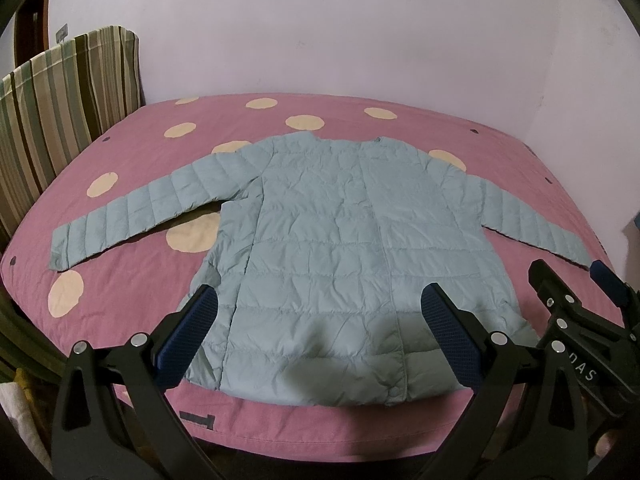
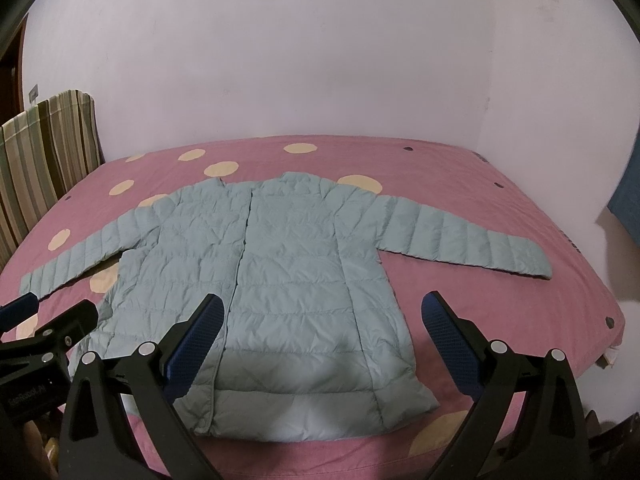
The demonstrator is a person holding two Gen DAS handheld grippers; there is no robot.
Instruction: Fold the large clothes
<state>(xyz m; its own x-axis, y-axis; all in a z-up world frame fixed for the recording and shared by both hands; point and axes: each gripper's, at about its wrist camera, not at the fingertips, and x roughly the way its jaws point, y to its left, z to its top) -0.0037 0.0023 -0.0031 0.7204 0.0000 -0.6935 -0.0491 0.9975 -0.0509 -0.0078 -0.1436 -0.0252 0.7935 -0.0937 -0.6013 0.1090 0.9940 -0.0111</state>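
Note:
A light blue quilted jacket (image 1: 332, 232) lies flat on the pink bed, front up, both sleeves spread out to the sides; it also shows in the right wrist view (image 2: 288, 280). My left gripper (image 1: 318, 300) is open and empty, held above the jacket's hem at the near edge. My right gripper (image 2: 322, 312) is open and empty, above the hem's right half. The right gripper also shows at the right edge of the left wrist view (image 1: 576, 292), and the left gripper at the left edge of the right wrist view (image 2: 48, 320).
The bed has a pink cover (image 1: 132, 288) with cream dots (image 2: 360, 184). A striped cushion (image 1: 64, 100) stands at the bed's left end. A pale wall (image 2: 320, 60) runs behind the bed. A blue object (image 2: 628, 208) is at the right.

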